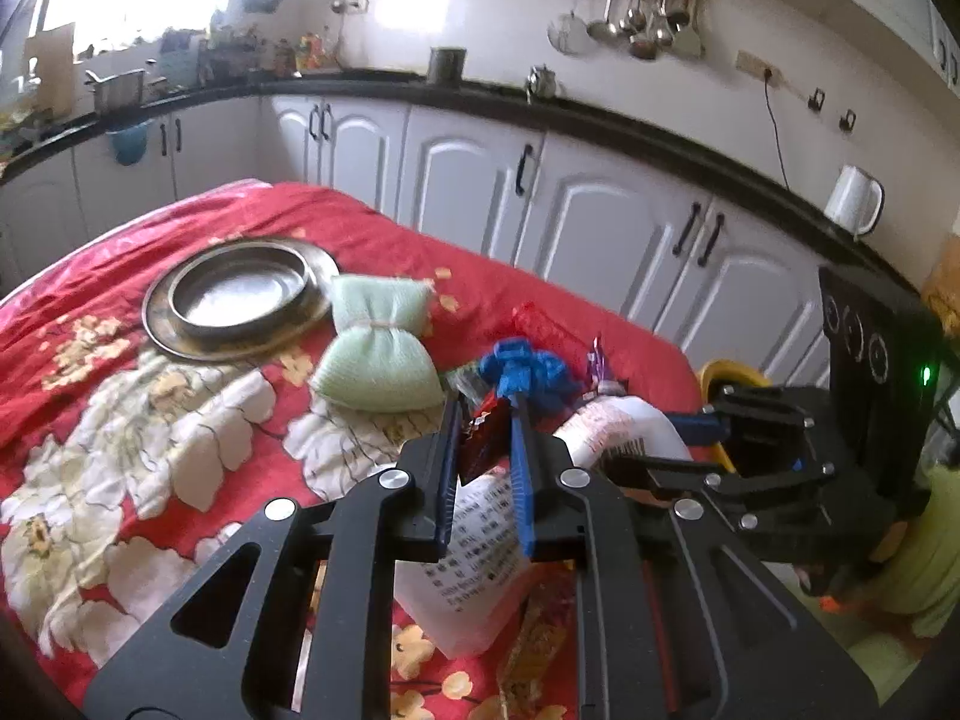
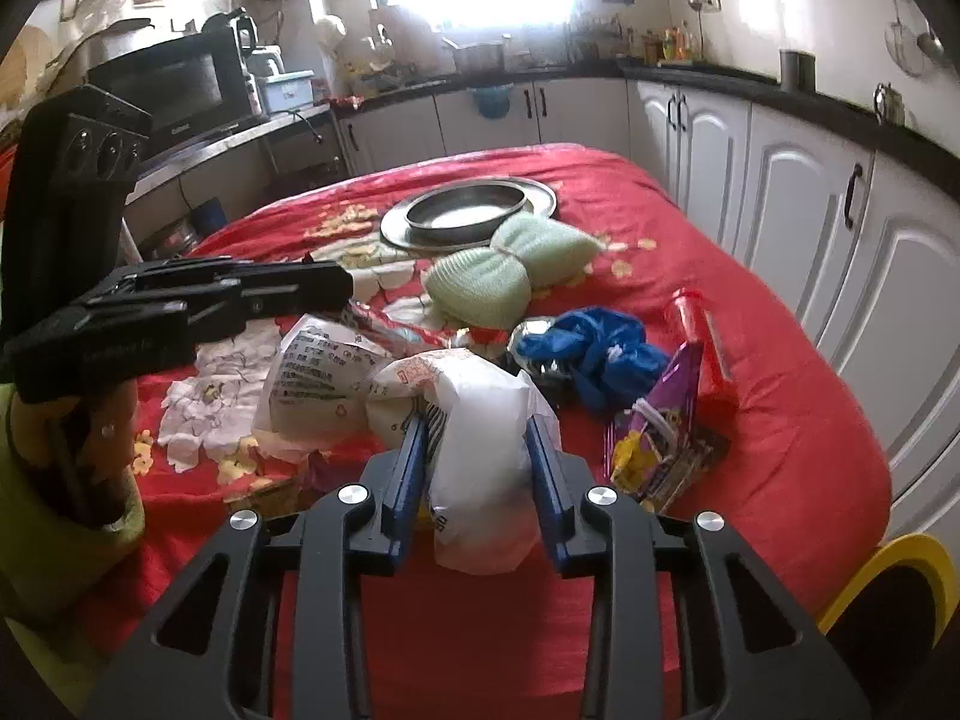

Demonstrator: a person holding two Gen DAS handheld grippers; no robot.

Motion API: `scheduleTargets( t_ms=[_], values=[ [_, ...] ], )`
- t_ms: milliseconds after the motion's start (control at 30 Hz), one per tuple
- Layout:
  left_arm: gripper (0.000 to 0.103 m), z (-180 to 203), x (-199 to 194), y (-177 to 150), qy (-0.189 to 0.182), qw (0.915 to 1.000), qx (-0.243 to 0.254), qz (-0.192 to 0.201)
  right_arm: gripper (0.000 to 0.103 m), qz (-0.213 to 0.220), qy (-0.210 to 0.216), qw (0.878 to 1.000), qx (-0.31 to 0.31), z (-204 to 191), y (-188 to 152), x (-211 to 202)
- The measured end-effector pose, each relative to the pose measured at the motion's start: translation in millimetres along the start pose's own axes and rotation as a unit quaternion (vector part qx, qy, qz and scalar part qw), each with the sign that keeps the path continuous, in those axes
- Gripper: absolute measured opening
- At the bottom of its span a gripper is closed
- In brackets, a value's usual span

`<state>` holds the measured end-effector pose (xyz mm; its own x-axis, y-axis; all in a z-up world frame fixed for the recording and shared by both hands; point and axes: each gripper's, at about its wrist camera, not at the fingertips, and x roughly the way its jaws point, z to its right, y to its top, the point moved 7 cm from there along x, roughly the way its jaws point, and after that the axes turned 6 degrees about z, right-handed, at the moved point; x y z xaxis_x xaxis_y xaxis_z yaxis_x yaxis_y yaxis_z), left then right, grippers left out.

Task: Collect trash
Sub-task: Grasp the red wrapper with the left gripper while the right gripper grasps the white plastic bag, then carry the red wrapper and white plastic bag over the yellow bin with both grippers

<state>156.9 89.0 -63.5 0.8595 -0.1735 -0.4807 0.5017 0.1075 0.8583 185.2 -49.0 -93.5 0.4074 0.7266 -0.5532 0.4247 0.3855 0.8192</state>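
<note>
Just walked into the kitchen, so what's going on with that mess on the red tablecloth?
A person is collecting trash with two handheld grippers. The left gripper is shut on a red wrapper; the right gripper is shut on a white plastic bag. A blue bag, a purple wrapper and a green sponge lie untouched.

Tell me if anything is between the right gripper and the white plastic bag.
Nothing visible is. The right gripper has its blue fingers on both sides of the white plastic bag, pressing its sides, on the red tablecloth.
</note>
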Motion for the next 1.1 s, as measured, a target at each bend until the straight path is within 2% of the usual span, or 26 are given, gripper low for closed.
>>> scheduleTargets(
  t_ms=[267,667,1100],
  values=[
    [0.01,-3,-32,28,0.006,0.9983,-0.016,0.057,0.029,0.04,-0.003,0.999,-0.005,-6,20,-24],
    [0.01,13,-59,48,-0.002,0.9946,-0.015,0.102,0.029,0.084,-0.031,0.996,0.002,9,38,-65],
    [0.01,43,-57,50,-0.035,0.9933,-0.01,0.11,0.029,0.088,-0.063,0.994,0.024,33,28,-97]
  ],
)
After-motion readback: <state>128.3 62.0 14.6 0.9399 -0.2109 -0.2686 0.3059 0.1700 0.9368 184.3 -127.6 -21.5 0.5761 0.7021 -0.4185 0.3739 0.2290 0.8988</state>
